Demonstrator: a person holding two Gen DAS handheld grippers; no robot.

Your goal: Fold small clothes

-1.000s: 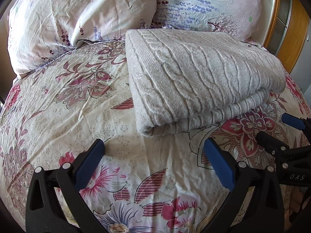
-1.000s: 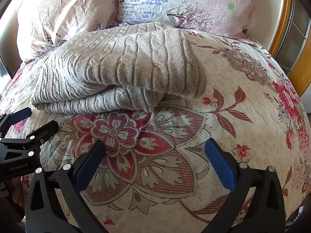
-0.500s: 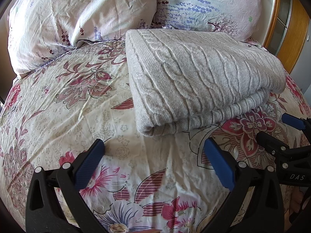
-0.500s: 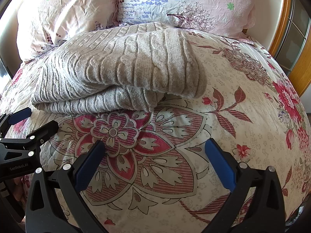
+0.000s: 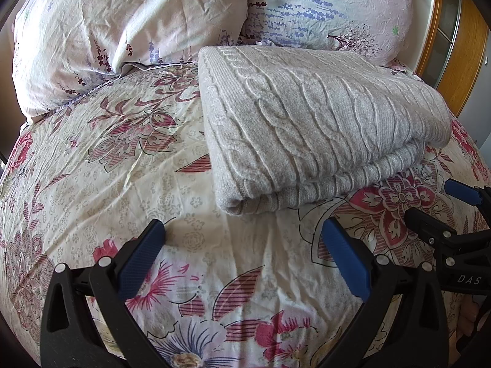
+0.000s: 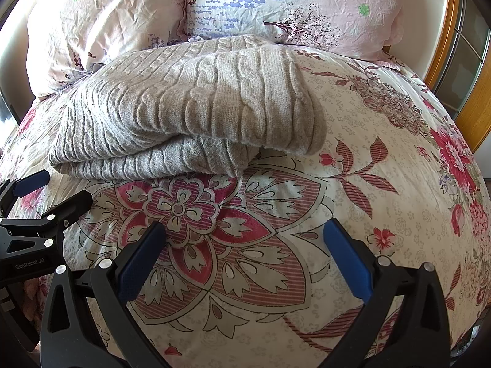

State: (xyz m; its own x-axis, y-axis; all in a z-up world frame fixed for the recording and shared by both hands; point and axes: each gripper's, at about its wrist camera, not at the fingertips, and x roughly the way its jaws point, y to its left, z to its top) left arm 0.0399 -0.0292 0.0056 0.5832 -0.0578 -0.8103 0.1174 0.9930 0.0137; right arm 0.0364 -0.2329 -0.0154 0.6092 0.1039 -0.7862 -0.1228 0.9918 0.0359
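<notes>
A bed [image 5: 92, 184] with a flowery cover fills the view. A gray knit sweater [image 5: 313, 122] lies folded on it, just in front of two pillows [image 5: 129, 30]. Near the sweater's front edge, the left gripper [image 5: 242, 254] is wide open and holds nothing. Beside it, the right gripper [image 6: 244, 254] is wide open too, over a big red flower print [image 6: 196, 224], and it is empty.

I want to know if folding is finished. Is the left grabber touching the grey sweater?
Apart. In the left wrist view, the open left gripper sits short of the grey sweater, with a strip of flowered bedspread showing between its fingertips and the sweater's near edge.
</notes>
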